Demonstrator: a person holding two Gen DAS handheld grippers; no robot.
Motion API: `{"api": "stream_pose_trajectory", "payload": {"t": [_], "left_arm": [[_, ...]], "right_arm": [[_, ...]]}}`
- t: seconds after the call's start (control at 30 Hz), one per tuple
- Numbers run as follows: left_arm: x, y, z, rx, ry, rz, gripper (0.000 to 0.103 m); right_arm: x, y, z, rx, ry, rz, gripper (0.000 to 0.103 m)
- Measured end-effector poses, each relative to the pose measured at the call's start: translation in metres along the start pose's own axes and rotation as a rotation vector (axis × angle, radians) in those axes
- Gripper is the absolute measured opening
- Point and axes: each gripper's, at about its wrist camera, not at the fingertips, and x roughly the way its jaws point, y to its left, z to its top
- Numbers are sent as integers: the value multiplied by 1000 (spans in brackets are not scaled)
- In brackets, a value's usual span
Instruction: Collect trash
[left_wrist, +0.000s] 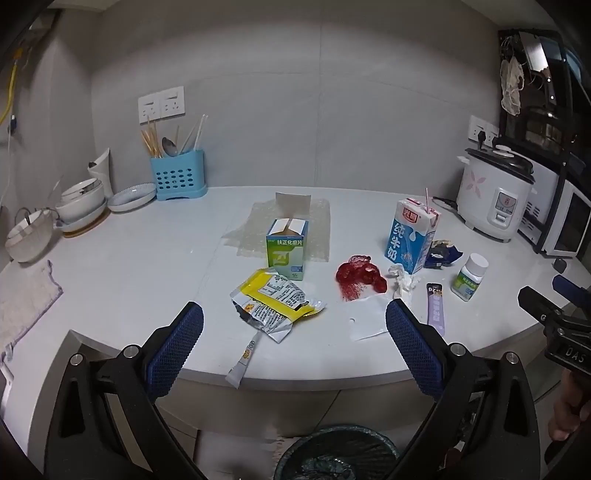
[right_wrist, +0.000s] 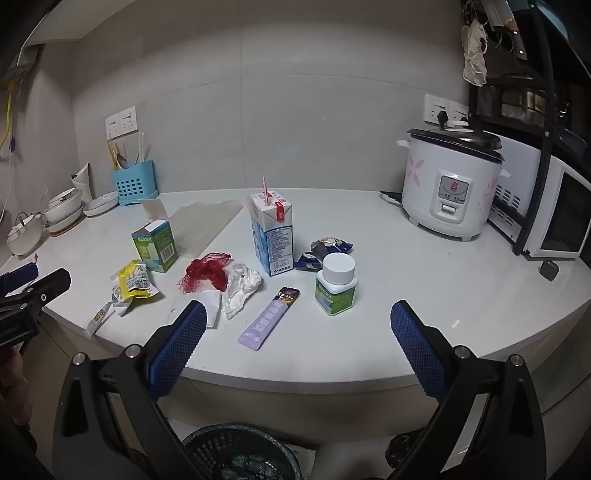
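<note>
Trash lies scattered over the white counter (left_wrist: 122, 258), and we hold both grippers short of its near edge, touching nothing. At the bottom of both frames a mesh bin (right_wrist: 240, 454) stands on the floor below the counter. Our left gripper (left_wrist: 294, 323) has its jaws spread wide and empty; our right gripper (right_wrist: 295, 321) likewise.

Nearest in the left frame, low centre, a small tube (left_wrist: 242, 360) pokes over the counter edge, just below a crumpled yellow wrapper (left_wrist: 275, 304). Right of these lies white paper (left_wrist: 369, 317) with a red net (left_wrist: 360, 277) above it. In the right frame a purple sachet (right_wrist: 269, 319) lies between our jaws, a crumpled tissue (right_wrist: 242, 288) to its left and a pill bottle (right_wrist: 335, 284) to its right.

Further back stand a green box (left_wrist: 287, 254) on bubble wrap (left_wrist: 243, 232), a milk carton (right_wrist: 272, 232) with a straw, and a blue wrapper (right_wrist: 325, 251) beside it. Against the wall, a blue cutlery holder (left_wrist: 177, 175) sits upper left, a rice cooker (right_wrist: 450, 184) upper right.
</note>
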Motion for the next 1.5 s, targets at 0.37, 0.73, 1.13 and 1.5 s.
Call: {"api": "stream_pose_trajectory", "payload": {"t": [0.37,0.73,1.13,1.5], "left_arm": [[-6,-1,-1,-1,-12,3,97],[0,0,-2,1,-9,1,97],[0,-2,-3,10,-12,1,97],[-1,-5,-4,10,-7,-3,97]], "right_arm": [[-9,3,4,-6,-11,6,96],[-8,3,2,-8,-11,19,96],[-8,1,2,-11,-14,12,96],[-8,0,2,-2,-16,13,96]]}}
